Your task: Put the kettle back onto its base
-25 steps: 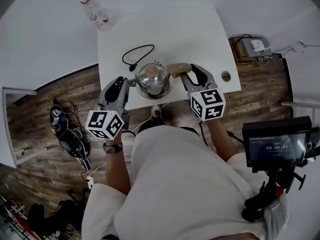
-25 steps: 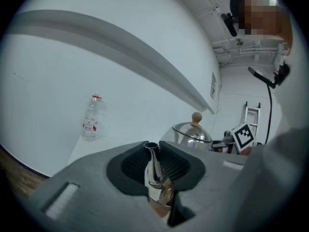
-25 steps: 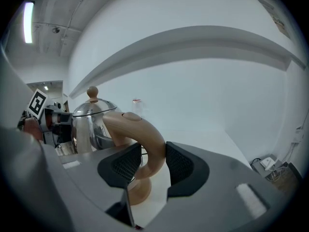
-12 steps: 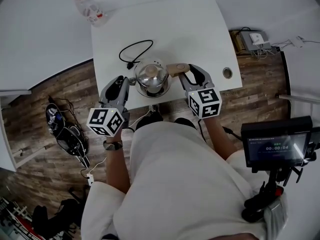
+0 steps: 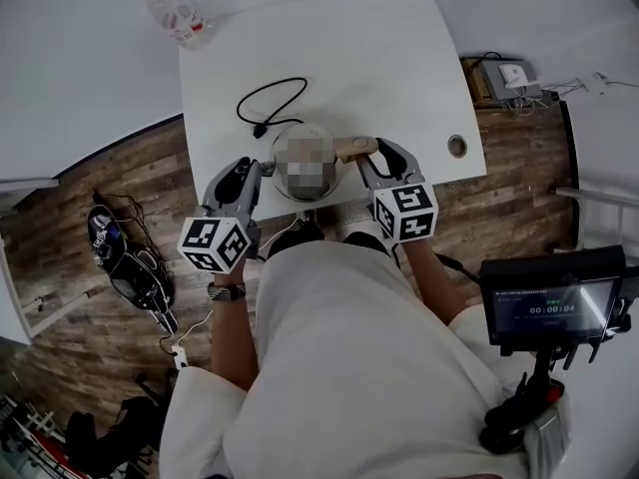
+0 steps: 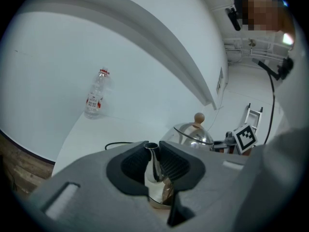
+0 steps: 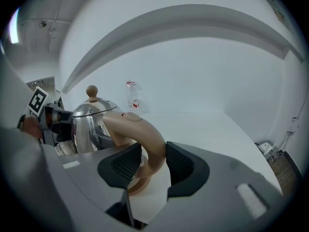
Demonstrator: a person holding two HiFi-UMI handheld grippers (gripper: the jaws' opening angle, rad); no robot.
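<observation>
1. The right gripper (image 7: 153,161) is clamping the tan handle (image 7: 145,139), likely bearing the weight of the kettle (image 7: 89,122)
2. The left gripper (image 6: 155,151) is pinching the spout (image 6: 152,168), probably steadying it against swinging
3. The kettle is hanging low by the near edge of the table (image 5: 379,58), beside the cord (image 5: 270,98); no base is showing, perhaps lying underneath

I see a white bench (image 5: 399,58) with a clear plastic bottle (image 5: 172,13) upright at its far left corner and a looped black cable (image 5: 270,103) lying nearby. A lit screen (image 5: 549,302) stands at right, with wooden floor (image 5: 100,208) below.
</observation>
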